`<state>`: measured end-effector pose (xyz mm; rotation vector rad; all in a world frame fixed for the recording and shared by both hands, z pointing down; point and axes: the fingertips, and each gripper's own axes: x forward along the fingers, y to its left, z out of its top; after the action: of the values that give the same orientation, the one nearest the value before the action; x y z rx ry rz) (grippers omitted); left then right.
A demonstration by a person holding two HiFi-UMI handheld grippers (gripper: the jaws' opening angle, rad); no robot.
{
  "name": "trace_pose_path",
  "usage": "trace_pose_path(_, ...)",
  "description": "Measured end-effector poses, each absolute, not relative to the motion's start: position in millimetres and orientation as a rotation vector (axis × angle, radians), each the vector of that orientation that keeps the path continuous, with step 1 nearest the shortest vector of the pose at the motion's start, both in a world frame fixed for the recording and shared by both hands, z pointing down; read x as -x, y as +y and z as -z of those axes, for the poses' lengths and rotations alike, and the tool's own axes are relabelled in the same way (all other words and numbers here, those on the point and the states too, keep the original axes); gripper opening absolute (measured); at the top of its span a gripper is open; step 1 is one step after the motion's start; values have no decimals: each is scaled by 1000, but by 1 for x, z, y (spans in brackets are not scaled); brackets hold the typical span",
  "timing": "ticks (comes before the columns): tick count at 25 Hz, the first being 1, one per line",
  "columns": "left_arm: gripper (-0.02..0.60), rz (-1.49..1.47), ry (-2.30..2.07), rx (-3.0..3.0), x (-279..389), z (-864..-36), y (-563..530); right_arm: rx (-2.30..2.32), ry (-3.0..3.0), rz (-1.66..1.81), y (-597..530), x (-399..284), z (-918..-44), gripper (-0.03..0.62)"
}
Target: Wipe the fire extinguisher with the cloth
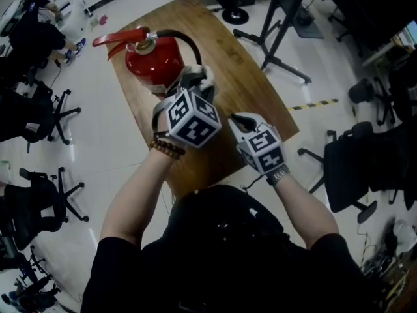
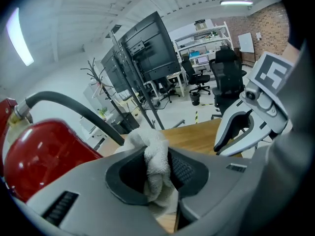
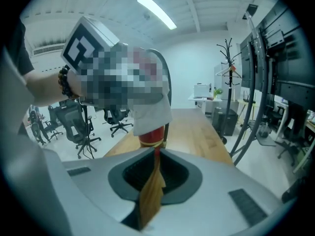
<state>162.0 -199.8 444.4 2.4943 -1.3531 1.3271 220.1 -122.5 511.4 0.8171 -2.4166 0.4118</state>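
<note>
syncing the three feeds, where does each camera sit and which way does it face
Head view: on the person's head, looking down at the fire extinguisher on the table; both forearms, left gripper, right gripper show.
Left gripper view: rides the left gripper, looks along jaws shut on the cloth; right gripper shows.
Right gripper view: along its shut jaws toward the extinguisher; left forearm shows.
Shared by all: extinguisher, table.

Wooden table (image 1: 251,77) on pale floor (image 1: 111,142); red fire extinguisher (image 1: 154,62) standing upright on it, toward far end.
</note>
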Motion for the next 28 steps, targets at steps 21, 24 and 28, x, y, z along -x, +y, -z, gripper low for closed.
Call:
trace_pose_path(21,90,-1388,-1208,-2361,-159,-564,-197,-846,-2359,-432,-130,-246,-525,41)
trace_pose_path(24,91,-1383,-1193,-2359,-161,-575,-195,-847,-2348,-441,-129,-249,-529,41)
trace_pose_path(28,91,-1391,-1188,-2350,-160,-588,-195,-860,-2350,-434,-131,-252,-529,41)
